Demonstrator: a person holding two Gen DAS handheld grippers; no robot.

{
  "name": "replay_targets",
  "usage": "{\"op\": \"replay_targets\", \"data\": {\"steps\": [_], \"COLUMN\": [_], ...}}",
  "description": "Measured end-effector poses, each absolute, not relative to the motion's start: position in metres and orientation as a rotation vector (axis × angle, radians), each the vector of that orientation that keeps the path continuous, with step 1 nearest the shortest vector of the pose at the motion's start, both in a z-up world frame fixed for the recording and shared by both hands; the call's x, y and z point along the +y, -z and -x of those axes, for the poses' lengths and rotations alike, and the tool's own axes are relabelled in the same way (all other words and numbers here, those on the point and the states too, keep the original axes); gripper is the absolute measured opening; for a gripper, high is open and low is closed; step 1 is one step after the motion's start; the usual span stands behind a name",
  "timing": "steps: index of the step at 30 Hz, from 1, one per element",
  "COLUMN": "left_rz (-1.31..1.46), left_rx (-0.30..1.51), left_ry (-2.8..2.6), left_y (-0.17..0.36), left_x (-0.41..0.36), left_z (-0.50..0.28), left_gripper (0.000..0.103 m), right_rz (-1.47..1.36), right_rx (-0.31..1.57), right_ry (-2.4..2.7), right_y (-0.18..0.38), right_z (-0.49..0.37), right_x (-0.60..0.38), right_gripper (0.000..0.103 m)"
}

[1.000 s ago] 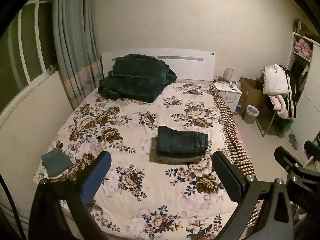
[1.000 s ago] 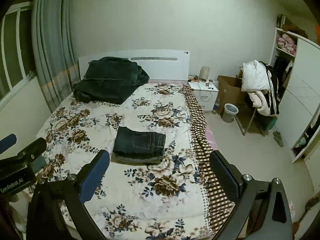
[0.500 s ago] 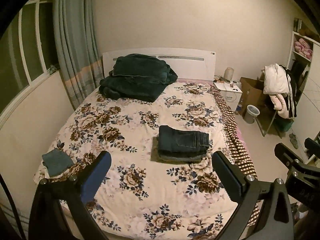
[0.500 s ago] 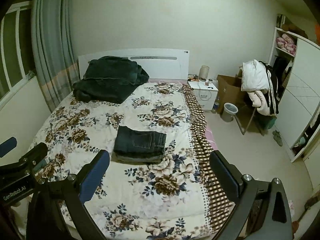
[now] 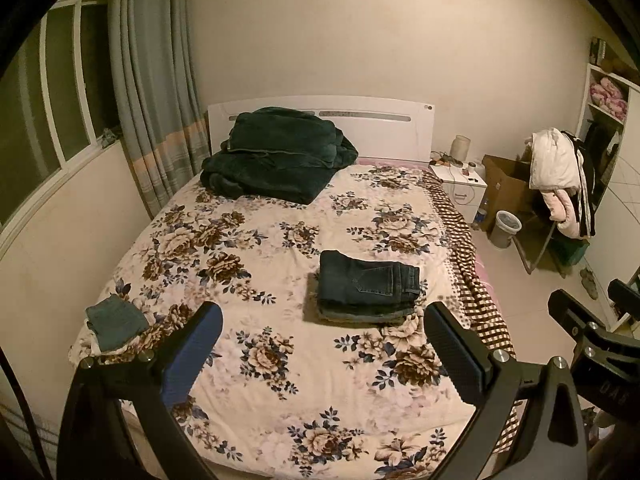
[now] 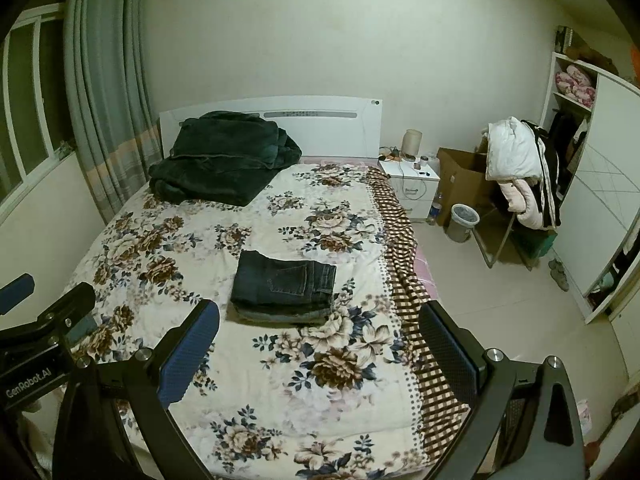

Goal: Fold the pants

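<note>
At the foot edge of the bed (image 5: 400, 420), the left tongs (image 5: 324, 354) are held spread wide with nothing between the fingers; the right tongs (image 6: 320, 350) are likewise held fully apart and empty. Both are raised well clear of the floral bedspread and aimed down the bed, which suggests a withdrawn posture with no grasp being prepared.

Near the left foot corner, a small folded teal cloth (image 5: 116, 322) is laid close to the left edge, apart from the work area.

Toward the middle of the bed, nearer the right edge, the folded pants (image 5: 366, 286) are placed as a compact dark denim rectangle, with a back pocket facing up. They are seen in the right view as well (image 6: 282, 286), lying on top of what appears to be another folded garment. Flat, squared layers are judged to keep the stack stable. The fold is judged complete.

At the head edge, a dark green blanket (image 5: 276, 156) is piled toward the left corner against the headboard (image 5: 384, 120), leaving the centre free.
</note>
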State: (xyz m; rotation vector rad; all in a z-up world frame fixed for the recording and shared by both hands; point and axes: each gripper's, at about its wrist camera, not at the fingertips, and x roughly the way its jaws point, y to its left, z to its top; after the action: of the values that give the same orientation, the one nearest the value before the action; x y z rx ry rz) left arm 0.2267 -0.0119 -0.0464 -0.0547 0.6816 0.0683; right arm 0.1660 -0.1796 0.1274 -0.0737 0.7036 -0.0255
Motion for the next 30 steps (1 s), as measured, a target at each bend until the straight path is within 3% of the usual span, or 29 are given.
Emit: {"op": "replay_targets", "data": {"steps": [30], "left_rz": [0.027], "left_rx": [0.686], "left_ry": [-0.106], "left_y": [0.0424], "left_x": [-0.0141], "left_z": [-0.2229], "left_gripper": [0.103], "right_rz": [0.080], "right_rx": [0.716], "right_ry": [-0.003], "right_y": [-0.1258], "right_z": [-0.1680], "right_x": [-0.1817], "right_gripper": [0.102]}}
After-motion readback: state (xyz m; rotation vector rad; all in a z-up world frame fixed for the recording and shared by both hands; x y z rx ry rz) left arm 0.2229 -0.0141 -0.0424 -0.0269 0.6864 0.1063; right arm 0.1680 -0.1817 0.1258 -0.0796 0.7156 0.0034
